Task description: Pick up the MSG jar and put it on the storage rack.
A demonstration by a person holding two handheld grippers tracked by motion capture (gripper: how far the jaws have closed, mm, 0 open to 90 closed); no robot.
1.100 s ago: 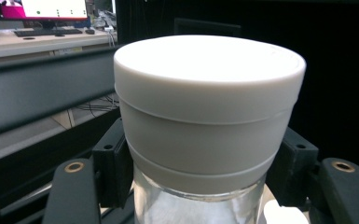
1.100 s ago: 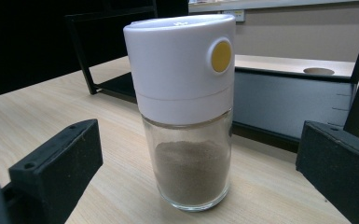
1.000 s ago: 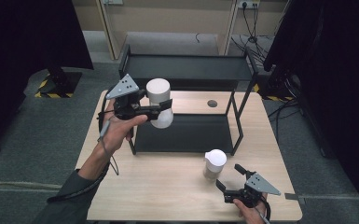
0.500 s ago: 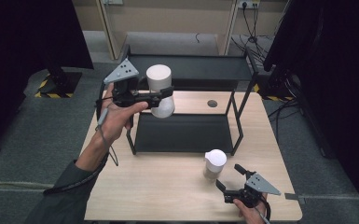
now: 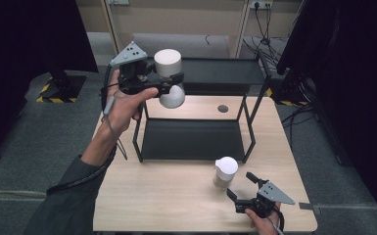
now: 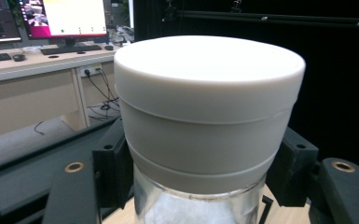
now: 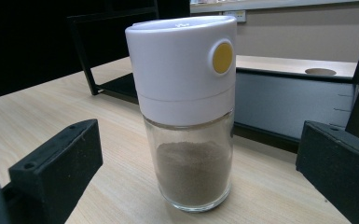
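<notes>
Left tool (image 5: 169,84) clamped on jar (image 5: 169,78), long axis vertical, white cap up.

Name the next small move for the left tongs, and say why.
Probably carry the jar forward over the rack's top shelf and lower it there. The left tongs are shut on the jar just under its white lid, holding it upright in the air at the rack's near left corner, about level with that bare shelf.
</notes>
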